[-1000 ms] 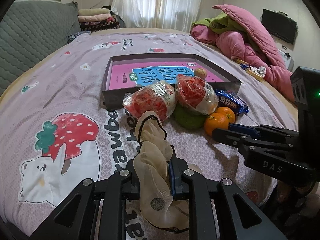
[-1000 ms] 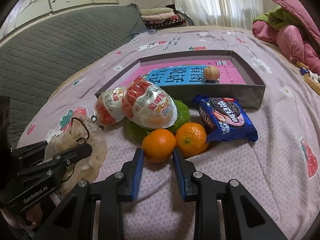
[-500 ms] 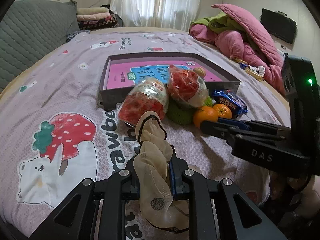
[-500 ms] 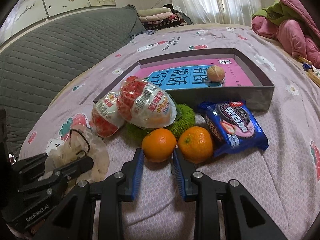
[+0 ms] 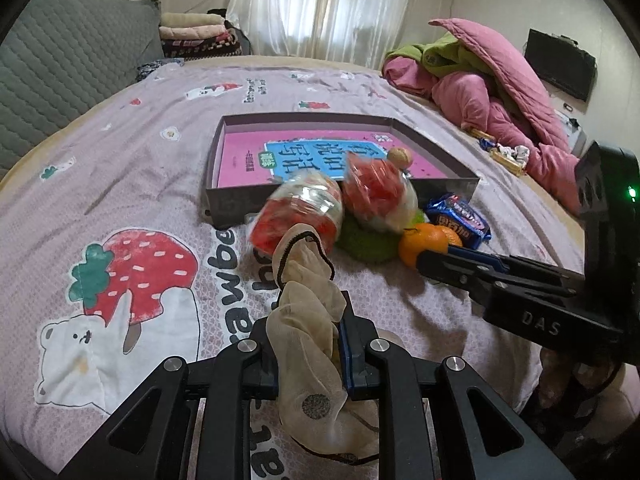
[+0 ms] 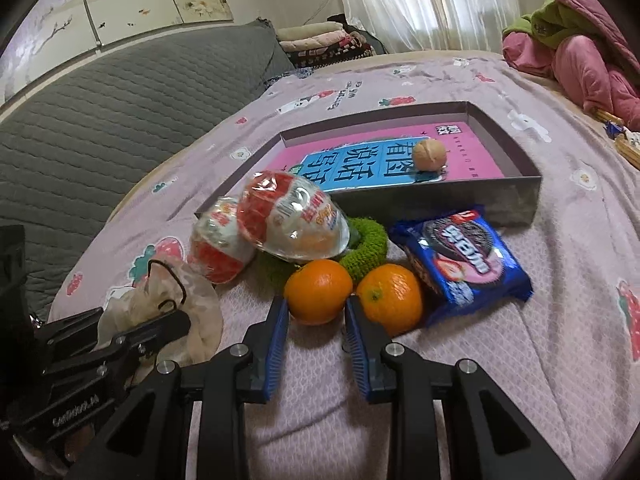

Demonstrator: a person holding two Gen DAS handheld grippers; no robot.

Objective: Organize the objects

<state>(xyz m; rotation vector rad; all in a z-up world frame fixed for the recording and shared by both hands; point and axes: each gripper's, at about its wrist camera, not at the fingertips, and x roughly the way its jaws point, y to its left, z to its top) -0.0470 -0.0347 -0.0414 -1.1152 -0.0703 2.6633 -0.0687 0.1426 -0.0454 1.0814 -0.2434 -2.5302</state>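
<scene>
- Round orange tangerine (image 6: pixel 319 290) on the lilac printed bedsheet (image 6: pixel 540 360), dead ahead of right hand-held gripper (image 6: pixel 314 322); jaws spread wide, straddling it, not yet touching.
- No long axis; right side nearer.
- Second tangerine (image 6: pixel 390 298) just beside right finger: tight.
- Shallow grey cardboard box (image 6: pixel 440 200) beyond, mostly free.
- Left hand-held gripper (image 5: pixel 308 344) clamped on sheer beige stocking (image 5: pixel 308 320).

Bed (image 5: pixel 120 168), sheer curtains (image 5: pixel 320 4), perhaps wall television (image 5: pixel 560 64)

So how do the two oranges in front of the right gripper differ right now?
The left round orange sits between the open fingers of the right hand-held gripper; the right round orange lies outside them, against the blue cookie packet. The right one shows its stem dimple; the left does not. Both are alike in size and rest on the bedsheet.
</scene>
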